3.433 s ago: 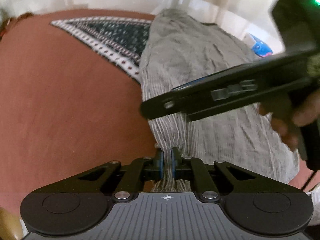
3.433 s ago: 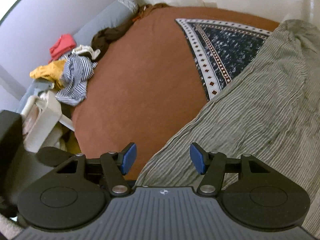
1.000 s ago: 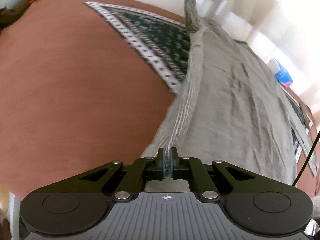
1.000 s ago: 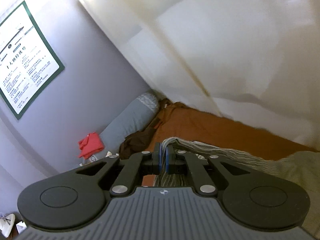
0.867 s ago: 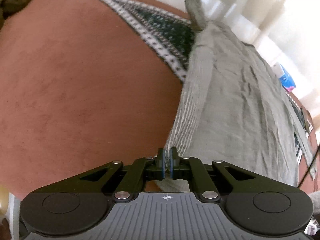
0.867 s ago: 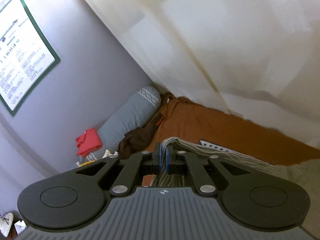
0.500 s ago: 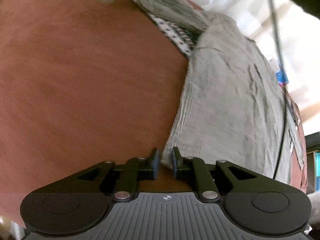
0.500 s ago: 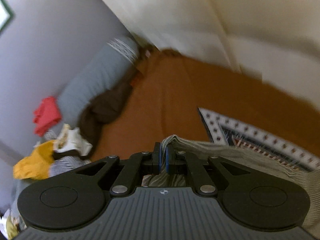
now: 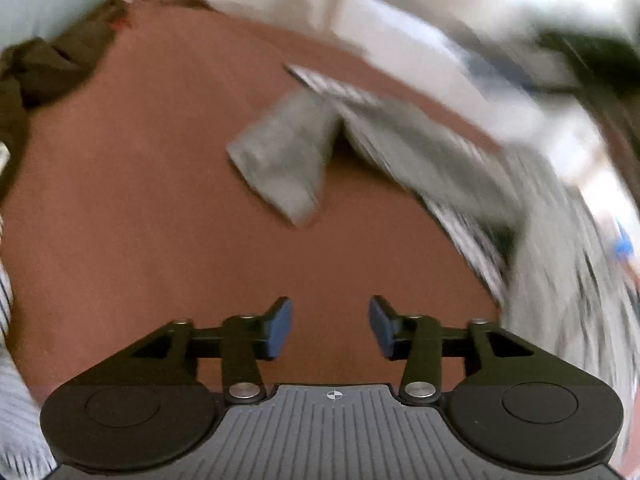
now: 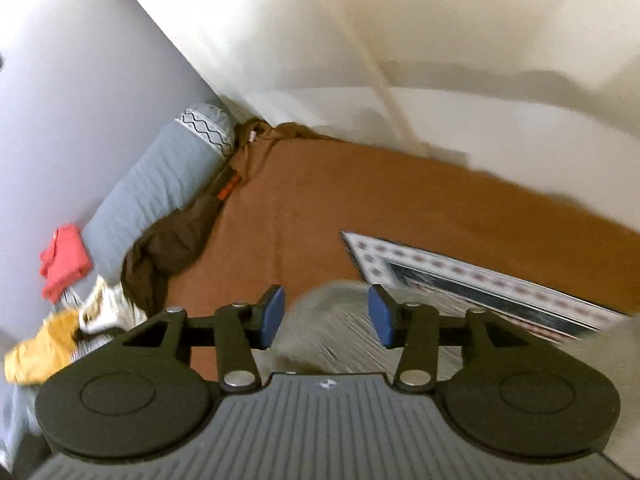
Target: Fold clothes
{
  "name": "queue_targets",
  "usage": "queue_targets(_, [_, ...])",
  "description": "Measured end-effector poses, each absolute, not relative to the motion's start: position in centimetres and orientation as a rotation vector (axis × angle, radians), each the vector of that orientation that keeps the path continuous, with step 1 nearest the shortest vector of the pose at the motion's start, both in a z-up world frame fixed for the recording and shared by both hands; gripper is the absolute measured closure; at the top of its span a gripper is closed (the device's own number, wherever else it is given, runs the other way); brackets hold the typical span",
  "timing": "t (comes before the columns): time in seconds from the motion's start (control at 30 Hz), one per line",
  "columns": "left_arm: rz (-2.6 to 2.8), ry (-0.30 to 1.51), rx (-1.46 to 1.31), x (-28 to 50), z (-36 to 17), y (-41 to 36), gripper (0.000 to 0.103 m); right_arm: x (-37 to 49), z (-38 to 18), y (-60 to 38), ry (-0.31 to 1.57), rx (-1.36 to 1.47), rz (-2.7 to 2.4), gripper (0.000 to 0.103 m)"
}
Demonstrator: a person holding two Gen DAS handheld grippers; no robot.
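A grey striped garment (image 9: pixel 436 152) lies on the brown bedcover (image 9: pixel 140 200), blurred by motion, with one corner flap (image 9: pixel 284 160) thrown out to the left. My left gripper (image 9: pixel 330 328) hovers over bare bedcover, its jaws opening with nothing between them. In the right wrist view my right gripper (image 10: pixel 326 316) has its jaws opening too; the grey garment (image 10: pixel 320 332) is blurred and lies loose between and below the blue pads, which do not press on it. A patterned cloth (image 10: pixel 460 280) with a white diamond border lies under the garment.
A grey bolster (image 10: pixel 160 184) lies along the wall at the bed's left end, with a dark brown garment (image 10: pixel 168 248), a red cloth (image 10: pixel 64 260) and a yellow one (image 10: pixel 40 348) heaped beside it. A white curtain (image 10: pixel 400 40) hangs behind the bed. A striped cloth (image 9: pixel 16 400) shows at the left edge.
Both grippers went from shut on the grey garment to open and let it go. The left gripper swung left off the garment onto bare bedcover. The right gripper dropped, and the fabric now slides free.
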State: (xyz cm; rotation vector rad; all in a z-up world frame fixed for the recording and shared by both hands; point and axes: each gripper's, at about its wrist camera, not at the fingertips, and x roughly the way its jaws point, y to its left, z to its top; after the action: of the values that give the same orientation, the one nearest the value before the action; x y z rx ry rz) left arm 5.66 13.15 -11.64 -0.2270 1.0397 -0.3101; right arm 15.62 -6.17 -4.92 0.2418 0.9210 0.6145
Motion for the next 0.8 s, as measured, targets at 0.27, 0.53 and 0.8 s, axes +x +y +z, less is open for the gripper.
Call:
queue_targets(0.27, [-0.179, 1.009, -0.290, 15.8, -12.5, 16.6, 0.041, 7.2, -9.4, -12.0, 1.038, 0.270, 0.454, 0.051])
queue_targets(0.53, [-0.241, 1.037, -0.272, 19.1, -14.1, 15.6, 0.039, 5.0, -12.9, -11.0, 1.096, 0.342, 0.366, 0.051])
queue_targets(0.8, [-0.281, 0.948, -0.213, 17.9, -11.5, 16.9, 0.095, 6.9, -11.3, -14.2, 1.041, 0.249, 0.274, 0.051])
